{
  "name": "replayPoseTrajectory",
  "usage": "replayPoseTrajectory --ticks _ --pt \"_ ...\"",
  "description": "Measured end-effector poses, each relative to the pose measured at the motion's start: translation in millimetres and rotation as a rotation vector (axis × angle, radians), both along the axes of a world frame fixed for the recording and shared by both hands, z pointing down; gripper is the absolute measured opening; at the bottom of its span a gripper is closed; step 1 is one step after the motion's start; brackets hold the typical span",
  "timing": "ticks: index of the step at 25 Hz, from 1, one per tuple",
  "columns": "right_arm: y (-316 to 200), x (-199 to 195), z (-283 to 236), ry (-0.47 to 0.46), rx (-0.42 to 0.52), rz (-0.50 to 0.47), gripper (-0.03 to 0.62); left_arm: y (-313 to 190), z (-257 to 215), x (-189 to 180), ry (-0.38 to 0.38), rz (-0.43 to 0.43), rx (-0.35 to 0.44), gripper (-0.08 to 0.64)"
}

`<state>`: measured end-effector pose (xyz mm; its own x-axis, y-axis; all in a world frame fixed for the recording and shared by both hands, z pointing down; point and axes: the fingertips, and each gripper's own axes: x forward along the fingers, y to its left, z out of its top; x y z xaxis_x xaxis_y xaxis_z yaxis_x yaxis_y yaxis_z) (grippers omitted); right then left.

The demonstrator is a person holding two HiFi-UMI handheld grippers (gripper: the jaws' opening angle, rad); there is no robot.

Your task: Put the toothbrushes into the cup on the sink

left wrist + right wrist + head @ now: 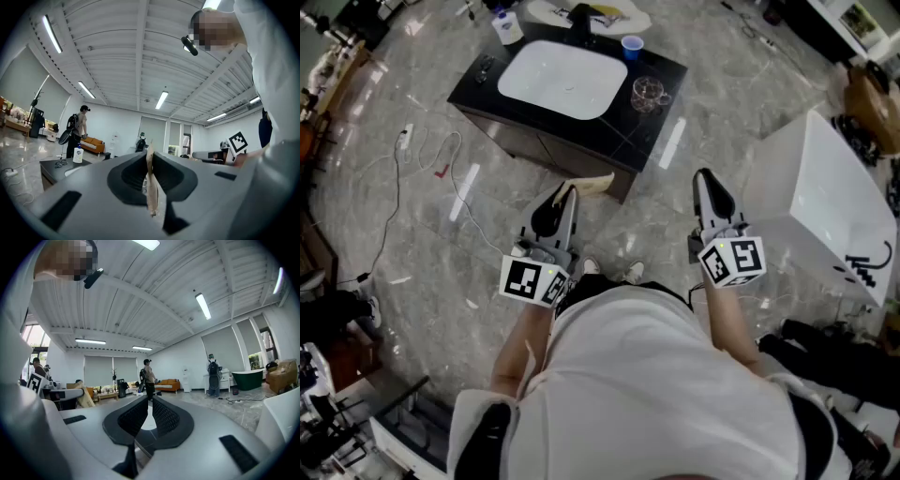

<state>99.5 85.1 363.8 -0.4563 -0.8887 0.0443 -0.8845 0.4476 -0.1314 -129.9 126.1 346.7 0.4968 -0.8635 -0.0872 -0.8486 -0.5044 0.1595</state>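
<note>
My left gripper (570, 190) is held level in front of the sink cabinet, shut on a thin tan flat piece (592, 184) that sticks out to the right of its tips. In the left gripper view that tan piece (151, 187) stands on edge, pinched between the two dark pads. I cannot tell what it is. My right gripper (703, 174) is shut with nothing in it; its ribbed pads (164, 417) meet at the tip. On the black counter (661, 67) stand a small blue cup (632, 45) and a clear glass mug (649, 94), to the right of the white basin (561, 79).
A soap bottle (506, 26) and a white plate (633, 17) with small items sit at the counter's back. A large white tub (825, 202) stands on the right. A power strip with cable (406, 139) lies on the marble floor at the left. People stand far off across the room.
</note>
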Motion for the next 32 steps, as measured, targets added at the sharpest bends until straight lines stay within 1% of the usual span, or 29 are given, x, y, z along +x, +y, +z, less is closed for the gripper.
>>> replayPoseTrajectory --ticks 5,10,12,14,16,20,25,27,32 --pt "3.5 -3.3 1.6 0.004 0.001 -0.009 0.055 -1.0 2.5 -8.7 0.006 -0.022 -0.004 0.032" --pt "7.5 7.0 2.8 0.002 -0.001 -0.006 0.055 1.6 0.9 2.7 0.003 -0.018 0.000 0.032" --pt "8.8 13.8 2.8 -0.012 0.000 -0.001 0.055 1.9 1.3 8.7 0.002 -0.018 -0.001 0.032" --pt "9.9 24.2 2.0 -0.052 0.005 0.008 0.055 1.9 0.7 14.3 0.002 -0.025 0.001 0.032" --pt "11.1 34.9 2.1 -0.080 0.010 0.014 0.055 2.3 0.2 18.6 -0.003 -0.035 0.002 0.032" --pt "12.8 49.8 9.2 -0.076 0.006 0.004 0.057 4.2 -1.3 21.6 -0.018 -0.074 0.014 0.032" --pt "11.9 63.7 21.1 -0.100 -0.010 0.005 0.057 7.3 -9.3 21.6 -0.035 -0.118 0.038 0.032" --pt "12.6 64.3 22.8 -0.101 -0.017 -0.002 0.055 9.3 -13.5 22.4 -0.040 -0.122 0.044 0.032" --pt "5.9 63.5 19.6 -0.096 -0.006 -0.004 0.055 0.5 -12.9 27.3 -0.023 -0.108 0.046 0.032"
